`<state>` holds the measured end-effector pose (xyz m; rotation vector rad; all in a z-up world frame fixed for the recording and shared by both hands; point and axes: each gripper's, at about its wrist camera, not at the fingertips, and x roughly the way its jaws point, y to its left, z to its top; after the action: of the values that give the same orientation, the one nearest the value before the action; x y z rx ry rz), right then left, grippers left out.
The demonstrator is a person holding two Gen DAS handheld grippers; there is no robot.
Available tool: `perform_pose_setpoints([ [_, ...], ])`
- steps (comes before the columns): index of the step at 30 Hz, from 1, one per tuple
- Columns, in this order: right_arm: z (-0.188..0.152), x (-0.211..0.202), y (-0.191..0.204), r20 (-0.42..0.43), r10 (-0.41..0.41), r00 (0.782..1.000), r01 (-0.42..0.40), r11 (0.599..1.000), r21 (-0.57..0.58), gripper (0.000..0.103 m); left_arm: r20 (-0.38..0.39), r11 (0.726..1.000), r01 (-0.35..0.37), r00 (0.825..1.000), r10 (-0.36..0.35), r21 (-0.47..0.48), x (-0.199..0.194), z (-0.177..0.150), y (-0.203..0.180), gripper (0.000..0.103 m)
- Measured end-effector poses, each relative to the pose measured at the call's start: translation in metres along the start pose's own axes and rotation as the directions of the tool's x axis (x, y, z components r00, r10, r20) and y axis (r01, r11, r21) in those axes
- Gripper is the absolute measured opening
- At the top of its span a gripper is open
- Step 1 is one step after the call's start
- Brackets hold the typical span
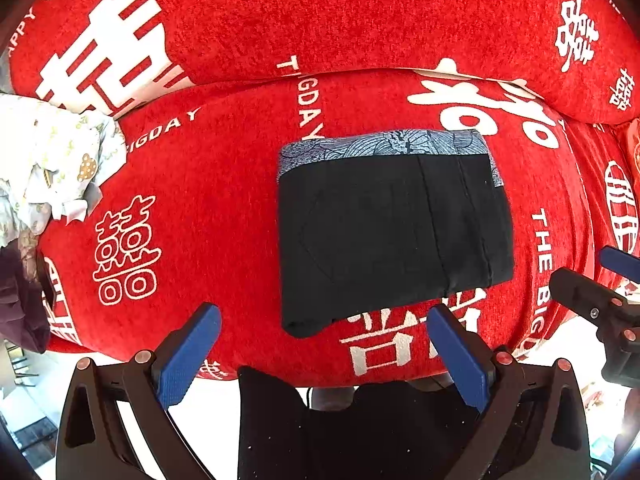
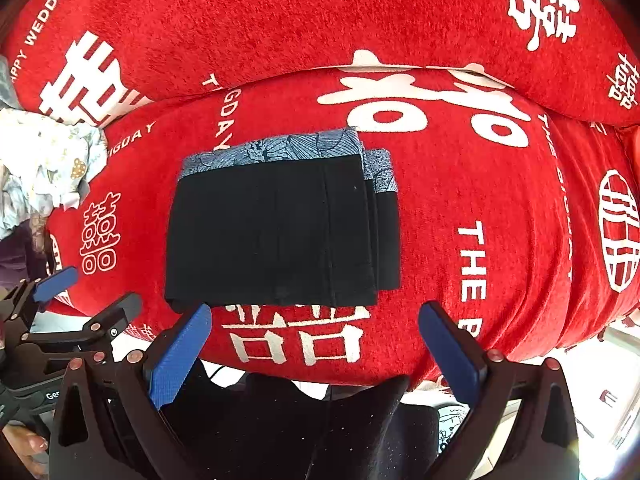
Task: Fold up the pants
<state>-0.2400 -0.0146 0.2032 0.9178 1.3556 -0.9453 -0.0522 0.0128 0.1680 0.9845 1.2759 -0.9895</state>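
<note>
The black pants (image 1: 384, 232) lie folded into a compact rectangle on the red sofa seat (image 1: 208, 184), with a blue patterned band along the far edge. They also show in the right wrist view (image 2: 280, 232). My left gripper (image 1: 324, 320) is open and empty, just in front of the pants' near edge. My right gripper (image 2: 316, 320) is open and empty, also just short of the near edge. The right gripper shows at the right edge of the left wrist view (image 1: 600, 280); the left gripper shows at the left of the right wrist view (image 2: 80, 292).
The red cover (image 2: 500, 240) with white lettering spans seat and backrest (image 1: 320, 12). A crumpled pale patterned cloth (image 1: 52, 160) lies at the left end, with dark fabric (image 1: 16, 300) below it. Dark clothing (image 1: 360, 432) sits between the grippers and the sofa's front edge.
</note>
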Motion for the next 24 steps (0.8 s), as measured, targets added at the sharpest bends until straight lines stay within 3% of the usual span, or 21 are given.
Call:
perform_pose_setpoints([
  [24,-0.002,-0.005,0.013,0.014,-0.058,0.998,0.059,0.998,-0.032,0.103,-0.009,1.000,0.016,1.000,-0.016,-0.017,-0.003,-0.003,0.003,0.103],
])
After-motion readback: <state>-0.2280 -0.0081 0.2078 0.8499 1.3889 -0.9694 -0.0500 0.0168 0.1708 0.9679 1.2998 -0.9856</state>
